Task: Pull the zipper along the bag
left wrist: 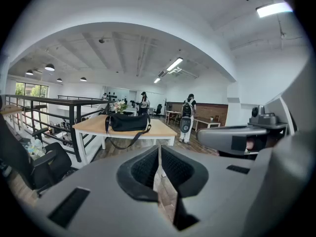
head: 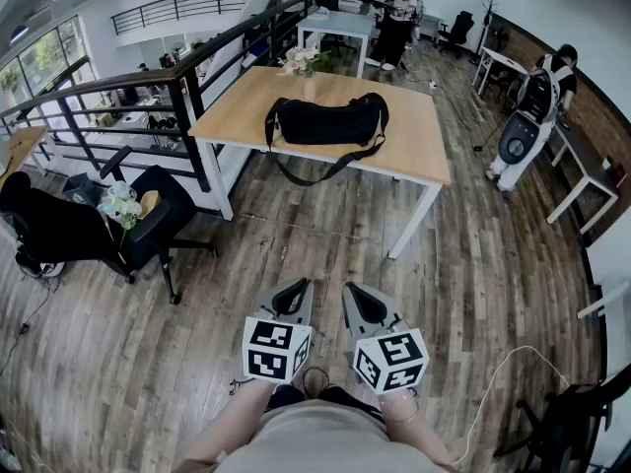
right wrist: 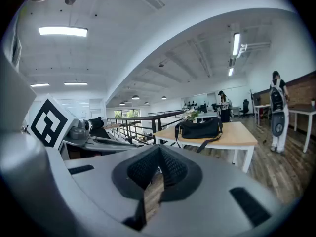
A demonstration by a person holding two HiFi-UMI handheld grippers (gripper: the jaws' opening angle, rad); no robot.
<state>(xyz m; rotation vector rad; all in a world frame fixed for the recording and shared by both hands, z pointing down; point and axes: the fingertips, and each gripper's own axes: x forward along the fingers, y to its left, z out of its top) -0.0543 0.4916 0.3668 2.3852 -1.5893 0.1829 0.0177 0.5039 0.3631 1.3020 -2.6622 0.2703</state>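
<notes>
black-and-white square markers (head: 277, 350) on the cubes, plain patterns rather than words. left gripper (head: 294, 290) and right gripper (head: 361, 292) side by side, close in front of the person's waist, wrists just below them, both pointing forward and slightly down over the wood floor (head: 296, 239). in the left gripper view, jaws of the left gripper (left wrist: 159, 150) a thin slit apart, only floor showing through the gap. in the right gripper view, jaws of the right gripper (right wrist: 159, 149) together at the tips, gripping nothing. black bag (head: 330, 123) well ahead, lying lengthwise on the pale wood worktop (head: 409, 141), well apart from both grippers. strap (head: 320, 173) drooping in a loop over the near edge of the worktop. vase of flowers (head: 306, 61) just behind the bag. off to the left, a black office chair (head: 148, 215) beside a dark railing (head: 187, 82). off to the right, a person with a backpack (head: 540, 106) standing near another desk. open floor between the grippers and the worktop.
</notes>
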